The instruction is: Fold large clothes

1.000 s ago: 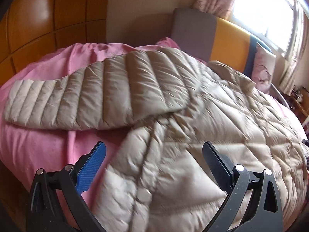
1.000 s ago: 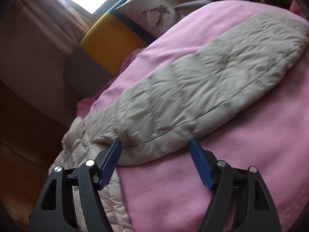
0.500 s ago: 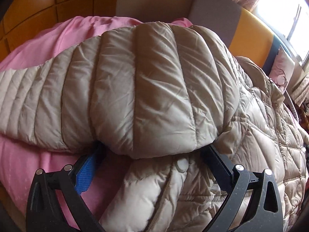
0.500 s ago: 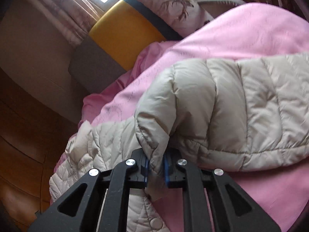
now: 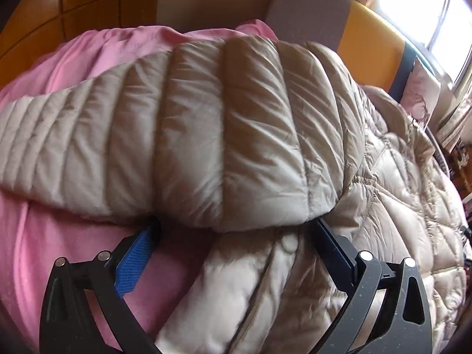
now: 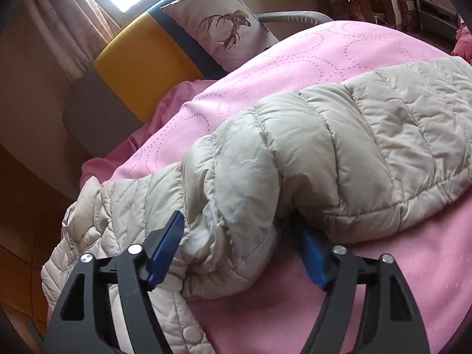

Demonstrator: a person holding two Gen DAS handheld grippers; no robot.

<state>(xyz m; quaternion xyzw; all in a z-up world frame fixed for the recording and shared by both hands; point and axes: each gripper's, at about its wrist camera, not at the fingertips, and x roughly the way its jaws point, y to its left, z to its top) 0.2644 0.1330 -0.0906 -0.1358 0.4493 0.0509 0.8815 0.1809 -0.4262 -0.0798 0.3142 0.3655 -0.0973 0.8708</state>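
A beige quilted down jacket point(image 5: 392, 206) lies spread on a pink bedcover point(image 5: 59, 250). Its left sleeve point(image 5: 206, 147) stretches out to the left, bulging over my left gripper point(image 5: 236, 233). That gripper is open wide, its fingertips tucked under the sleeve's near edge, with a snap button point(image 5: 289, 240) between them. In the right wrist view the other sleeve point(image 6: 368, 141) runs off to the right, bunched where it meets the jacket body point(image 6: 118, 221). My right gripper point(image 6: 239, 250) has its jaws opening; the bunched fold sits loose between the blue pads point(image 6: 165, 244).
A grey and yellow headboard point(image 5: 354, 20) stands at the far side of the bed, under a bright window point(image 5: 436, 14) with curtains. A white pillow with a deer print point(image 6: 230, 20) leans against it. Wooden wall panels point(image 5: 73, 6) lie to the left.
My left gripper has pushed forward until its tips went under the sleeve. My right gripper shut on the other sleeve's fold, pulled it up, and has now spread its jaws again.
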